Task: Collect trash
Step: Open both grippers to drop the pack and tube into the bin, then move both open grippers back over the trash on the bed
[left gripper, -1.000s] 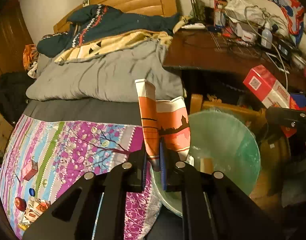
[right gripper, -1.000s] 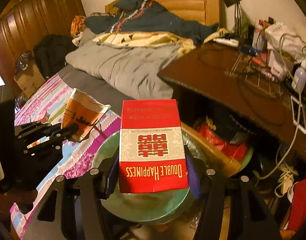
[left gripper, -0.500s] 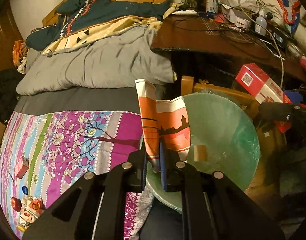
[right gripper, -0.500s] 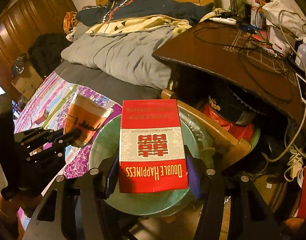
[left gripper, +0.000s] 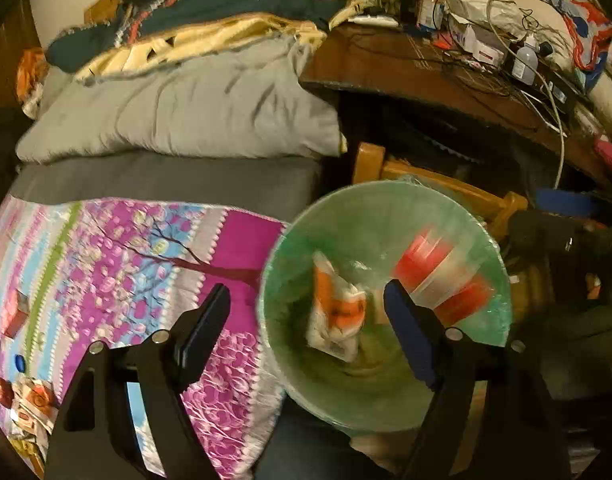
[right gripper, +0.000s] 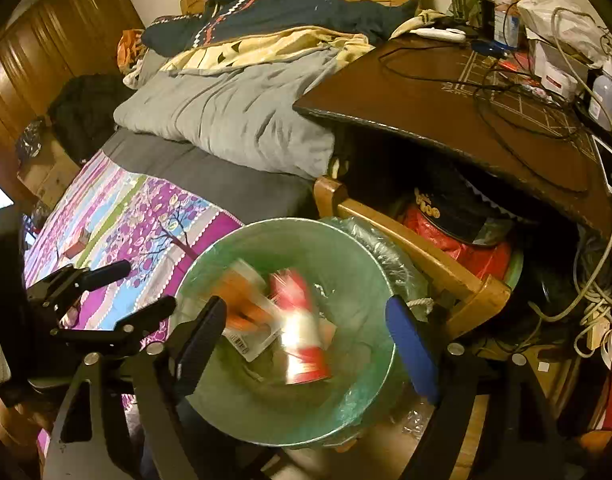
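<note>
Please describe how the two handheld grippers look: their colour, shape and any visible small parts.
Both are black, angular two-finger tools. The left gripper has flat fingers with round silver screw heads at the joints; one pad is dark, the other blue. The right gripper has the same black frame, silver screws and one blue pad. No cables or markings are visible on either.

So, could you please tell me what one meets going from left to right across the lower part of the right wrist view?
The left tongs → orange paper bag → red and white carton → far rim of the green-lined bin → wooden chair frame → tangled white cable.
</note>
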